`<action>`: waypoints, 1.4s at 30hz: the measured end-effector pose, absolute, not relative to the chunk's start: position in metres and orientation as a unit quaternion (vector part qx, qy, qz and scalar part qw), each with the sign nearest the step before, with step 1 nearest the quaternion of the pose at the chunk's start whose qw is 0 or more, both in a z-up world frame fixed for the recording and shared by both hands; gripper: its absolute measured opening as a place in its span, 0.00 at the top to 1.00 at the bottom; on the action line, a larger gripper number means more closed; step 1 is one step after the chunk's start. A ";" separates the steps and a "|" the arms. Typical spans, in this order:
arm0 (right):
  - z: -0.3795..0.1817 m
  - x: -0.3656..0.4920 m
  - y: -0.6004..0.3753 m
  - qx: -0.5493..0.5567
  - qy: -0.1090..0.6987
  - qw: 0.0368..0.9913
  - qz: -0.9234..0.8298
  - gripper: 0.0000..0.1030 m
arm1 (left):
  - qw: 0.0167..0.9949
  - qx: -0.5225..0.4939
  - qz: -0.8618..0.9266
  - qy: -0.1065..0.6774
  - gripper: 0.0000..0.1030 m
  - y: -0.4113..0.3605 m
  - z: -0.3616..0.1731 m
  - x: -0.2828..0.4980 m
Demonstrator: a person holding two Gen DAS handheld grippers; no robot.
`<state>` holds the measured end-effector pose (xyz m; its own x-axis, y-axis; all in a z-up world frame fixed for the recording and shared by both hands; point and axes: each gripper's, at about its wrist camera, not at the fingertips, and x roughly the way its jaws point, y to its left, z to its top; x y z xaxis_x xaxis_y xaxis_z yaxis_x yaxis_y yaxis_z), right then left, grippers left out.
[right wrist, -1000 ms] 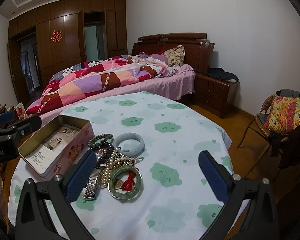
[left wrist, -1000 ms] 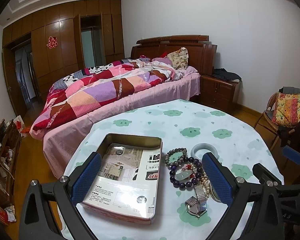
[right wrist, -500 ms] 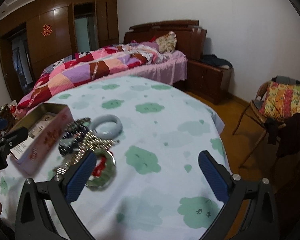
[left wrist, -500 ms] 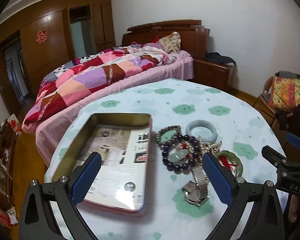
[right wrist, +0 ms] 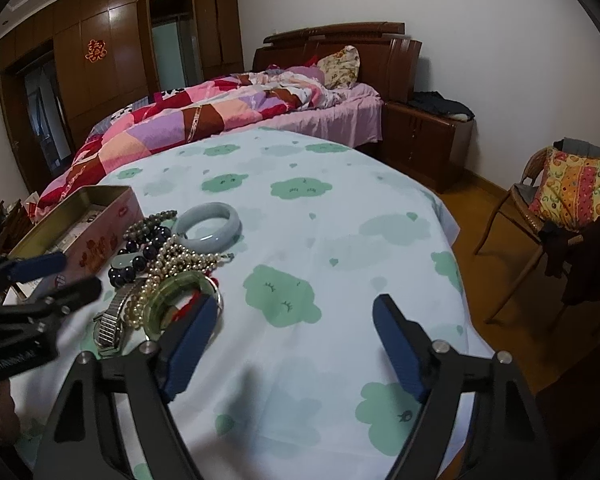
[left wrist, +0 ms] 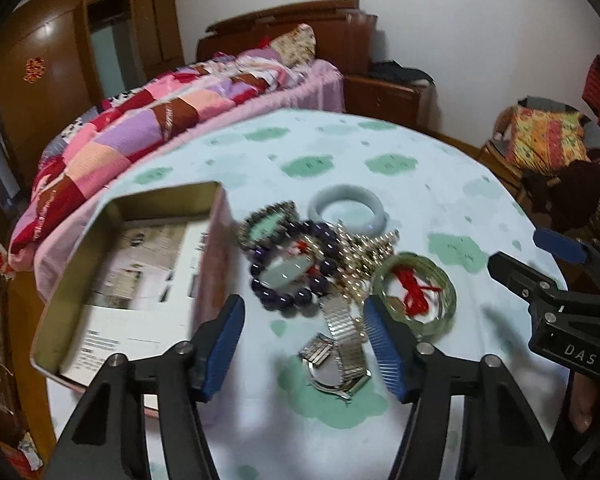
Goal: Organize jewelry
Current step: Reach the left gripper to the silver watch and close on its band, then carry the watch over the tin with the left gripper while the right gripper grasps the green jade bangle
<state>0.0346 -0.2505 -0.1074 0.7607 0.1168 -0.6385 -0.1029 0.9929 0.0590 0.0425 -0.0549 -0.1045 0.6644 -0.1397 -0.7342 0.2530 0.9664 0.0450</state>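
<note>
Watch [left wrist: 338,354] between closing left claw [left wrist: 306,344] pads, untouched

The right claw [right wrist: 296,344], its jaws just narrowing around nothing, hovered beside the green glass bangle [right wrist: 172,298] on the cloud-patterned surface [right wrist: 340,220].

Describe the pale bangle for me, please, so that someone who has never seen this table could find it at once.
On the round table with the cloud-print cloth, look just right of the open tin, where a heap of jewelry lies. The pale bangle lies flat at the heap's far edge, toward the bed. Unlike the beaded strands and the clear green bangle with red cord beside it, it is a smooth, thick, milky blue-grey ring.
</note>
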 end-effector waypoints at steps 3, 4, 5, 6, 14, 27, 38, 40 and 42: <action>-0.109 0.035 -0.248 0.007 0.343 0.937 0.063 0.20 | 0.900 0.067 -0.118 0.414 0.43 -0.058 -0.113 0.048; -0.110 0.035 -0.247 0.006 0.343 0.937 0.064 0.20 | 0.897 0.065 -0.121 0.421 0.43 -0.059 -0.116 0.051; -0.110 0.035 -0.247 0.005 0.343 0.937 0.064 0.20 | 0.894 0.063 -0.125 0.426 0.46 -0.059 -0.118 0.052; -0.109 0.034 -0.246 0.004 0.343 0.937 0.065 0.20 | 0.892 0.063 -0.126 0.430 0.52 -0.059 -0.121 0.053; -0.108 0.035 -0.244 0.001 0.344 0.937 0.066 0.20 | 0.883 0.056 -0.157 0.440 0.81 -0.062 -0.125 0.051; -0.109 0.038 -0.237 -0.005 0.346 0.935 0.074 0.21 | 0.917 0.039 -0.161 0.364 0.85 -0.040 -0.079 0.029; -0.115 0.055 -0.220 -0.010 0.377 0.920 0.109 0.44 | 0.928 0.002 -0.161 0.335 0.86 -0.015 -0.055 0.025; -0.116 0.056 -0.218 -0.010 0.381 0.918 0.112 0.45 | 0.930 -0.001 -0.160 0.331 0.86 -0.012 -0.052 0.025; -0.117 0.057 -0.215 -0.014 0.385 0.915 0.118 0.48 | 0.932 -0.003 -0.161 0.326 0.86 -0.011 -0.048 0.023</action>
<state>0.0571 -0.2154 -0.1171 0.6755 0.2055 -0.7081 -0.2273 0.9716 0.0652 0.0228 -0.0114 -0.0482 0.7363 -0.3013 -0.6059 0.2976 0.9483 -0.1101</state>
